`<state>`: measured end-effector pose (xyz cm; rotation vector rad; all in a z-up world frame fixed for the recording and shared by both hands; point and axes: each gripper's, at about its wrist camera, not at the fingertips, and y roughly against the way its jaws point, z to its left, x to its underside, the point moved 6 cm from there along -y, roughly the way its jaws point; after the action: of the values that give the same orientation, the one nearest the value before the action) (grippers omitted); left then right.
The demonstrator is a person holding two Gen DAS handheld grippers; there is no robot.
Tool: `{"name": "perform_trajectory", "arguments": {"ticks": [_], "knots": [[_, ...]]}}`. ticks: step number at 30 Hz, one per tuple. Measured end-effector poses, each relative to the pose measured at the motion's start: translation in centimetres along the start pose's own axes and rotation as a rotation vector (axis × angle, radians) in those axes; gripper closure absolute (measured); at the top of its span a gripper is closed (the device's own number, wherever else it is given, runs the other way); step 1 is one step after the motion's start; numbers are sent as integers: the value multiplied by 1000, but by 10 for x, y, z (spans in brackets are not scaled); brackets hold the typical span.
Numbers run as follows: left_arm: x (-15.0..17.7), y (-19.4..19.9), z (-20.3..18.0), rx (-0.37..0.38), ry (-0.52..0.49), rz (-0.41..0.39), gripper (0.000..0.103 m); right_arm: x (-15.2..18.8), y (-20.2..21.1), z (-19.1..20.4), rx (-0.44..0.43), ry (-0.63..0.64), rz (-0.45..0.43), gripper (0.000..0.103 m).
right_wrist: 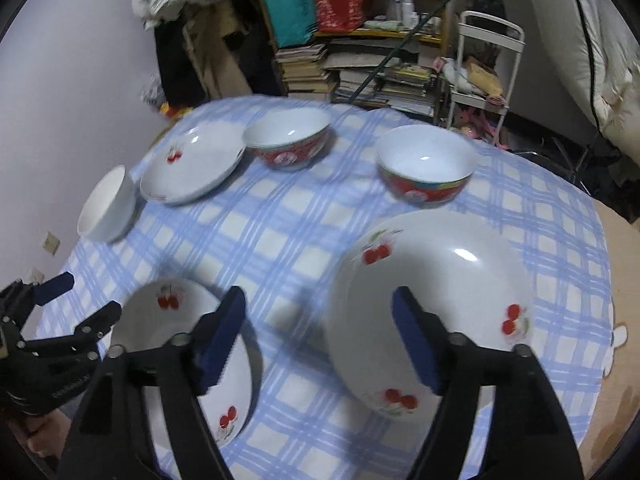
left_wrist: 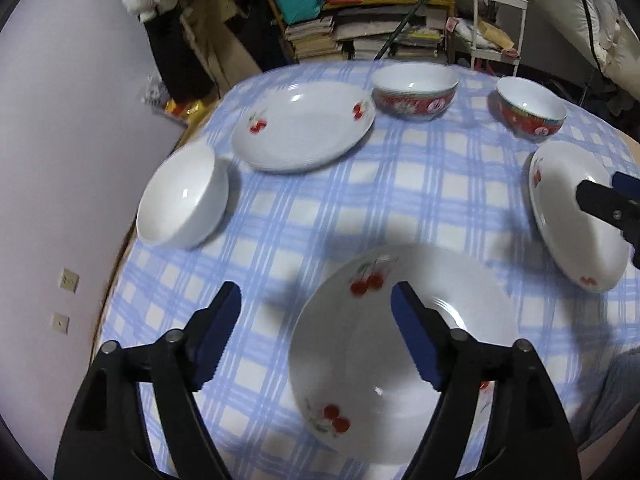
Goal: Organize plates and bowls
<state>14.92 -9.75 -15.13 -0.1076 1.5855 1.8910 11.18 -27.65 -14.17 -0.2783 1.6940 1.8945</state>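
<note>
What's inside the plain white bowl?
Nothing that shows. The plain white bowl sits near the table's edge beside a cherry plate, and its visible inside is bare white. The near wall hides part of the bottom.

Round table (left_wrist: 400, 184) under a blue-and-white checked cloth (right_wrist: 280, 232). On it: 3 cherry-printed plates (left_wrist: 304, 128) (left_wrist: 384, 360) (right_wrist: 432, 300), 2 red-patterned bowls (left_wrist: 414, 94) (left_wrist: 532, 110), 1 plain white bowl (left_wrist: 180, 196) at the left edge, all apart, none stacked.
</note>
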Motion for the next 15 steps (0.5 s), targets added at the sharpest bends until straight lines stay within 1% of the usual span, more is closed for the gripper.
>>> {"name": "perform_trajectory", "arguments": {"ticks": [1, 4, 8, 11, 15], "knots": [[-5, 2, -6, 7, -4, -8, 22, -3, 4, -7, 8, -7, -12, 10], [-19, 6, -24, 31, -19, -19, 20, -8, 16, -25, 29, -12, -49, 1], [-32, 7, -47, 52, -58, -10, 20, -11, 23, -51, 50, -33, -53, 0], [-44, 9, -68, 66, -82, -24, 20, -11, 25, -72, 68, -51, -50, 0], [-50, 5, -92, 107, -92, -14, 20, -10, 24, -99, 77, -86, -45, 0]]}}
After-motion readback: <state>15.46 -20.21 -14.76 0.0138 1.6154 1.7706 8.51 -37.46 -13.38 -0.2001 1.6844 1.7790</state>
